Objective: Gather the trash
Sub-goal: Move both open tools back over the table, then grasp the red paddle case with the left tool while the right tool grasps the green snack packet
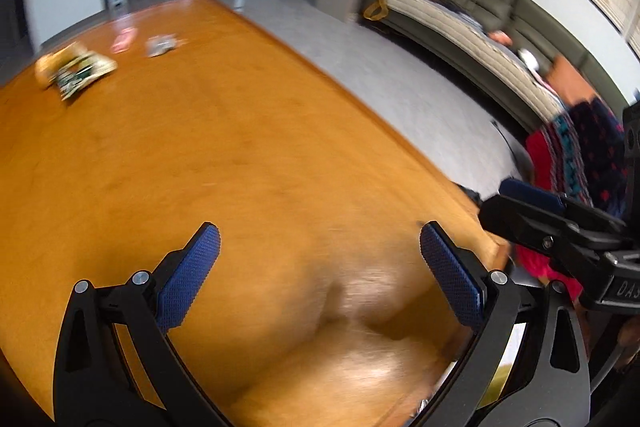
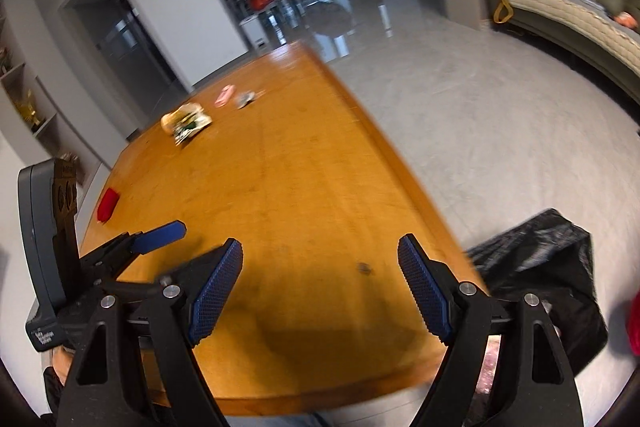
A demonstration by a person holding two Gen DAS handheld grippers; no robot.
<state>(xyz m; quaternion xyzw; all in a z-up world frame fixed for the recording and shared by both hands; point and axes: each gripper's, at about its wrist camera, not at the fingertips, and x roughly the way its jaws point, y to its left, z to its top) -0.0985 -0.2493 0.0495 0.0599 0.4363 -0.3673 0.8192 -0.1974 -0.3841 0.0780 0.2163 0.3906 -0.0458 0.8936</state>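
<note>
Trash lies at the far end of the orange wooden table [image 2: 304,187]: a crumpled green and yellow wrapper [image 2: 187,123], a pink packet [image 2: 224,95] and a small grey wrapper [image 2: 245,99]. A red piece [image 2: 107,205] sits near the table's left edge. The same wrapper [image 1: 74,69], pink packet [image 1: 125,39] and grey wrapper [image 1: 160,45] show blurred in the left wrist view. My left gripper [image 1: 320,251] hangs open over bare wood with nothing between its fingers. My right gripper [image 2: 320,259] is open too, empty, above the near end of the table. A black trash bag [image 2: 540,275] sits on the floor at the table's right side.
Grey tiled floor [image 2: 460,115] spreads right of the table. A green sofa [image 2: 576,7] with a striped cushion runs along the right wall. A patterned red and dark cloth [image 1: 576,155] hangs beyond the table's right edge. Shelves [image 2: 24,107] stand at the left wall.
</note>
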